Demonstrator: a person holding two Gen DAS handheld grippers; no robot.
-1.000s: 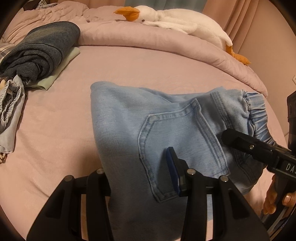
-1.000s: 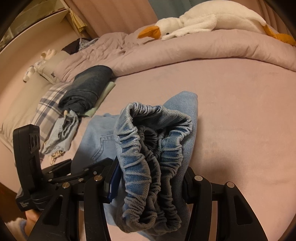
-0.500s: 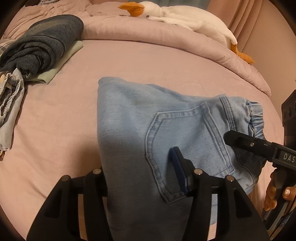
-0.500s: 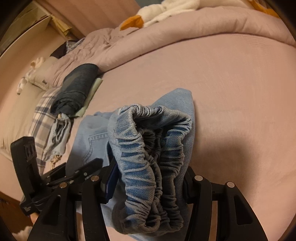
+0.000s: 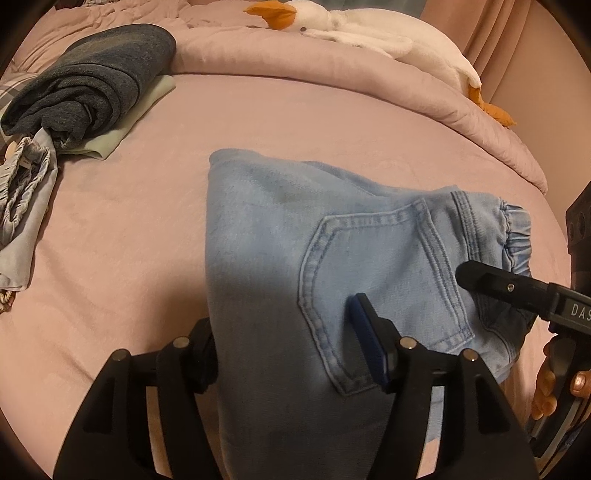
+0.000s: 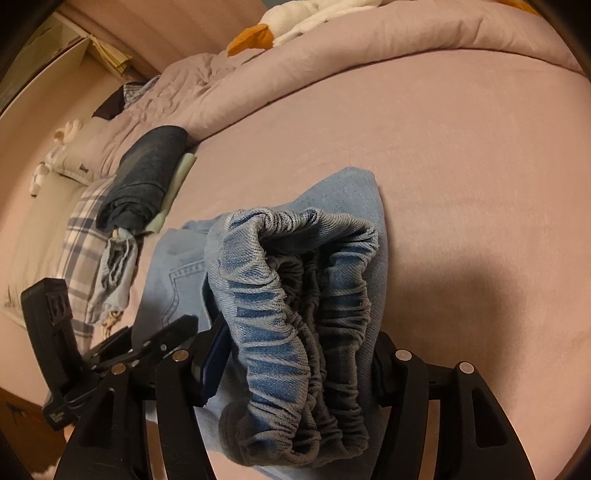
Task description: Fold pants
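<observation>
Left wrist view: pants (image 5: 295,240), gripped by my left claw (image 5: 288,343) and right claw (image 6: 295,354), have settled lower onto the bed (image 5: 129,221); fold nearly placed.

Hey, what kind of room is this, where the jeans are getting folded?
Most likely a bedroom. The light blue jeans lie on a bed with a pink sheet, a rumpled quilt runs along the far side, and a plush goose rests on top of it.
</observation>
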